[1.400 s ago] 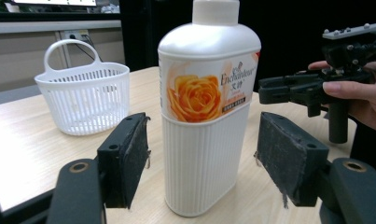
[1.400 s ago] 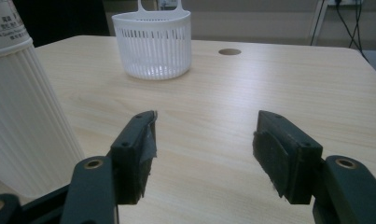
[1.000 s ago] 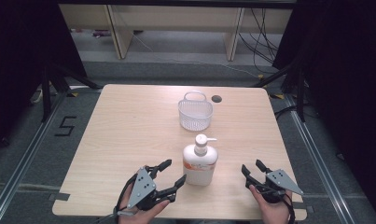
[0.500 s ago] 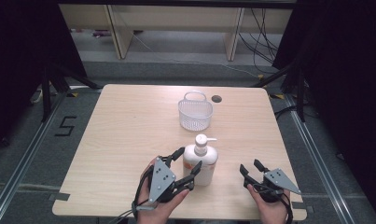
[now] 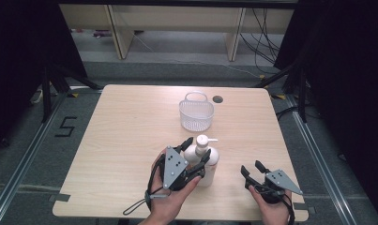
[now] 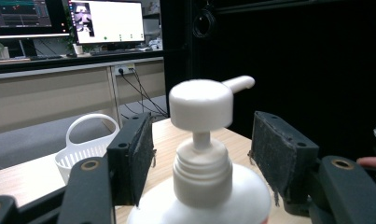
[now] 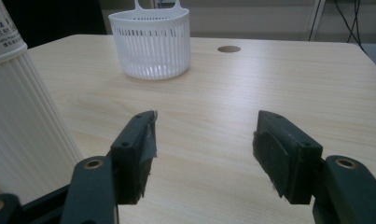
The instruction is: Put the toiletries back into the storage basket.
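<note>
Pump bottle: upright at worktop front, basket beyond. Left gripper: jaws released, straddling the pump neck, just been closing, apparently for pickup. Right gripper: released, empty, resting.

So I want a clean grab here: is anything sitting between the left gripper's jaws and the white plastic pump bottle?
Nothing visible: the left gripper straddles the white plastic pump bottle's neck, pads apart from it.

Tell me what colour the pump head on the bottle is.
White, like the rest of the pump bottle; the pump head shows best in the left gripper view.
</note>
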A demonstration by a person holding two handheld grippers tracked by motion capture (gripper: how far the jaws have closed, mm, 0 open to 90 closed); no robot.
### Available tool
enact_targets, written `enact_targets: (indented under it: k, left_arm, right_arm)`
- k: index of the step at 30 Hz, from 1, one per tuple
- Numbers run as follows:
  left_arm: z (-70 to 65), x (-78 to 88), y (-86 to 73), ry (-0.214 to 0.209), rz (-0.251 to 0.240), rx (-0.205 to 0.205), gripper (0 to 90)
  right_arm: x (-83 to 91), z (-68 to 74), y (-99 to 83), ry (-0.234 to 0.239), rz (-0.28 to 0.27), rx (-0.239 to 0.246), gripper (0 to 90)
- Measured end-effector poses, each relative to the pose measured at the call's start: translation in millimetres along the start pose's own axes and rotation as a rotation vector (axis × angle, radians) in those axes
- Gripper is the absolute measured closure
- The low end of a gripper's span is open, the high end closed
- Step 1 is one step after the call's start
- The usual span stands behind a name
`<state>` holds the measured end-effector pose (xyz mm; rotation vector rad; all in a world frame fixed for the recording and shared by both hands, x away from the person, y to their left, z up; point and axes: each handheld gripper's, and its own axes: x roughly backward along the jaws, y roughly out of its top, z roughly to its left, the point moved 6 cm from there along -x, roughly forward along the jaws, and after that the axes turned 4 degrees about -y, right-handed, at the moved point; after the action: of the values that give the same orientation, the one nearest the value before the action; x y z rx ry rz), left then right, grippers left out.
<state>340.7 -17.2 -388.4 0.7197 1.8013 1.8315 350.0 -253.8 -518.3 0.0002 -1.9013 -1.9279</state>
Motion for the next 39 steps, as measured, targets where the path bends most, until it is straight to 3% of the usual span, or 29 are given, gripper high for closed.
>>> enact_targets:
  k: [1,2,3,13,16,17,22,23,25,28,30,33,39]
  left_arm:
    - [1.4,-1.7,1.5,-0.004,-0.007,-0.018,38.9]
    - [1.9,-3.0,1.9,-0.002,-0.006,-0.013,39.0]
    - [2.3,-4.2,2.1,-0.002,-0.006,-0.009,39.2]
    - [-2.1,-10.3,5.1,0.006,0.005,-0.003,45.5]
    - [-2.5,-11.8,6.3,0.012,0.005,0.0,46.9]
    - [-3.5,-13.2,7.6,0.014,0.005,-0.004,47.1]
    - [-2.8,-16.0,1.8,0.043,0.014,0.008,49.1]
    - [-2.3,-15.0,1.6,0.051,0.009,0.007,49.5]
    - [-1.1,-13.8,2.4,0.055,0.005,0.015,50.3]
    - [-2.2,-14.3,5.1,0.053,0.006,0.012,51.0]
    - [-3.9,-15.3,5.3,0.046,0.007,0.015,51.7]
    - [-4.6,-16.4,4.8,0.05,0.007,0.015,54.0]
    - [-2.8,-16.3,4.6,0.05,0.007,0.017,58.5]
  right_arm:
    - [0.7,1.0,-1.0,0.001,0.015,-0.015,39.2]
    - [0.4,-0.5,-0.6,0.001,0.012,0.002,39.2]
    - [0.4,0.4,-0.9,0.004,0.017,-0.013,39.2]
    - [-0.4,-2.2,-0.7,-0.002,0.005,0.007,39.0]
    - [0.0,-0.4,-1.2,0.005,0.016,-0.017,38.9]
    - [0.0,-2.8,-0.2,-0.006,0.003,0.008,38.9]
    - [0.9,-4.7,-1.0,-0.012,0.013,0.016,38.8]
    - [2.2,-1.9,-2.4,-0.015,0.033,-0.027,38.8]
    - [2.1,-5.4,-1.6,-0.018,0.026,0.007,38.8]
    - [1.4,-5.5,-1.6,-0.019,0.024,0.01,38.8]
    - [1.6,-3.0,-2.7,-0.007,0.042,-0.009,38.8]
    - [-0.2,-2.0,-2.6,0.005,0.023,-0.027,38.7]
    - [0.3,-4.2,-3.6,-0.009,0.029,-0.012,38.7]
